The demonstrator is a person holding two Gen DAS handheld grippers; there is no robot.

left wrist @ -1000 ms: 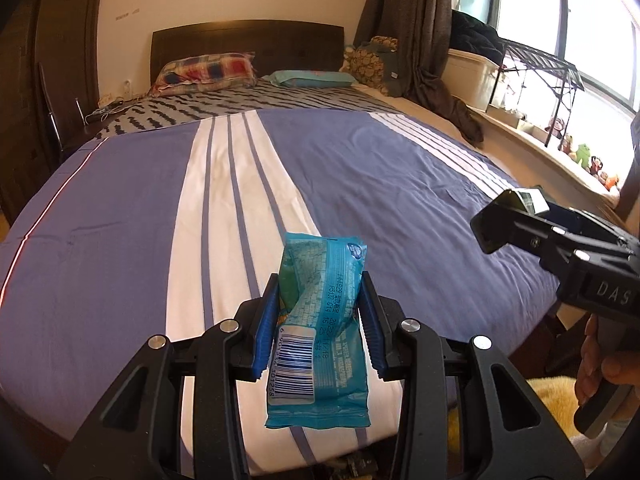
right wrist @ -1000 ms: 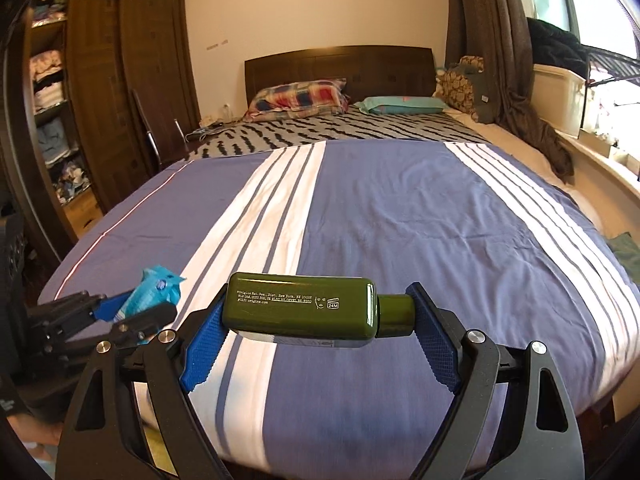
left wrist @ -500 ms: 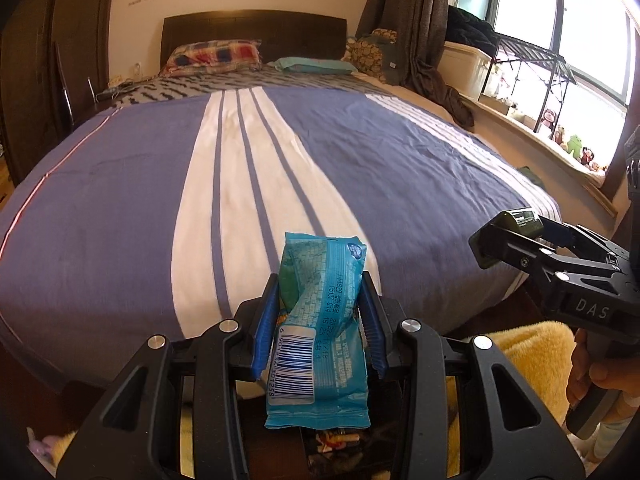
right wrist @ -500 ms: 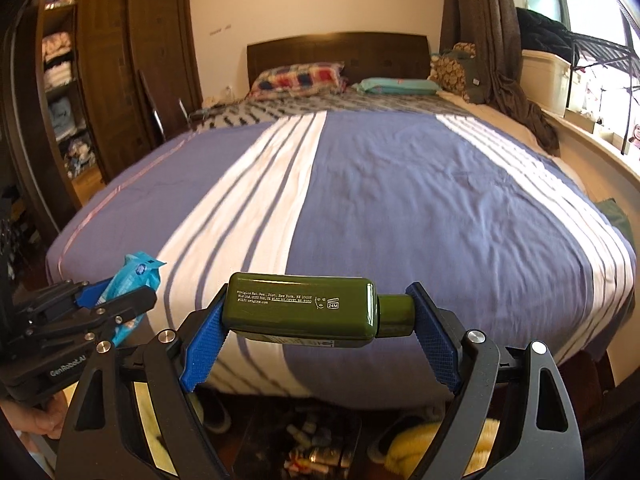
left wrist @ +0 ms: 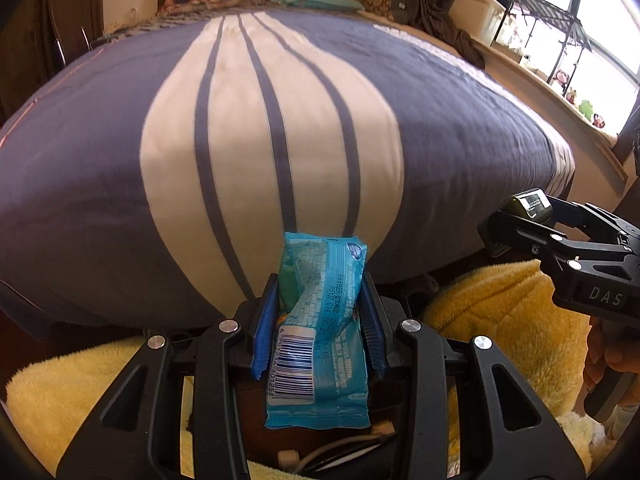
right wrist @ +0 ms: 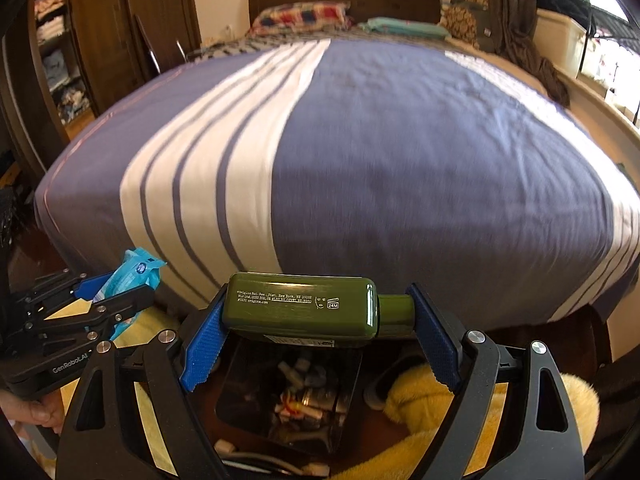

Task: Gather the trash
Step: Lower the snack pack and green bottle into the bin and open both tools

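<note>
Left wrist view: a bed [left wrist: 460, 128] with a blue-and-white striped duvet fills the room ahead, headboard and pillows at its far edge, a window ledge along its right side. A yellow fleece blanket [left wrist: 508, 320] lies on the floor at the foot edge. Right wrist view alone shows a wardrobe [right wrist: 104, 28] to the left and a black trash bin [right wrist: 288, 396], holding small litter, directly below the right gripper [right wrist: 320, 320]. That gripper pinches a green bottle [right wrist: 300, 304], long axis crosswise, cap toward the right pad. The left gripper [left wrist: 318, 340] pinches a blue snack wrapper [left wrist: 320, 344], long axis pointing forward along the fingers, barcode end nearest the camera.
</note>
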